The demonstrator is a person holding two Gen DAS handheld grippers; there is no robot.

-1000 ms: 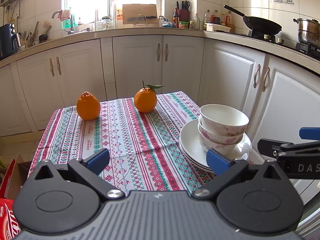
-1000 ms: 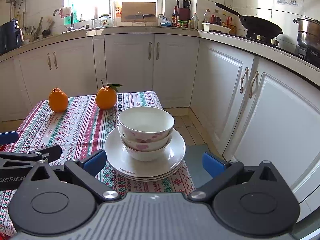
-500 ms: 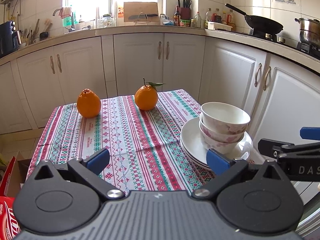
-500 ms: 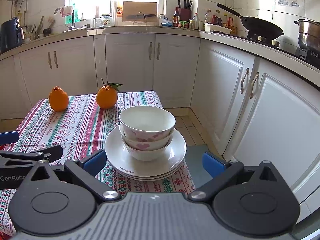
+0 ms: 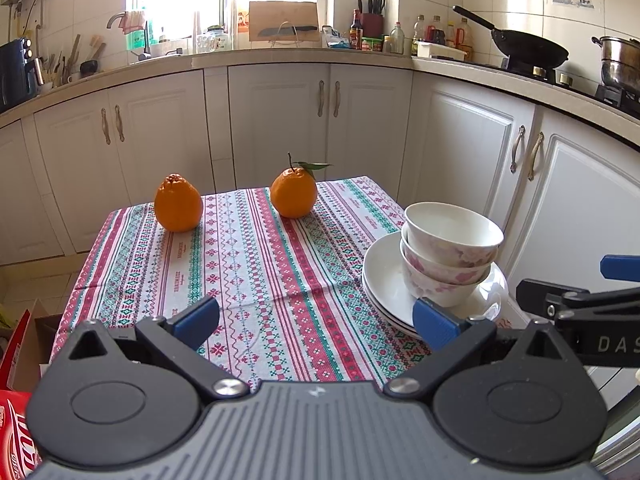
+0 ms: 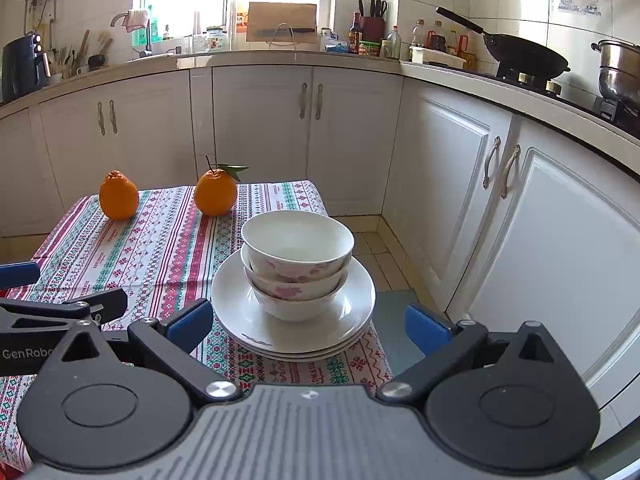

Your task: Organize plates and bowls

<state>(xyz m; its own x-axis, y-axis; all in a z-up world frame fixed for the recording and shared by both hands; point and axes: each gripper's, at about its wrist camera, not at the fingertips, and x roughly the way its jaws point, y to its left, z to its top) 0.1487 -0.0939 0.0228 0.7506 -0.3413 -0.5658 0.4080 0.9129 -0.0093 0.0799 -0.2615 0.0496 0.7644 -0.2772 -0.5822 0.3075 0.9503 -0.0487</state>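
With three bowls nested on stacked plates at the tablecloth's right edge, your left gripper and right gripper gape empty, so stacking looks done.

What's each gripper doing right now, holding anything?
Left gripper: open, holding nothing.
Right gripper: open, holding nothing, facing the stacked bowls.
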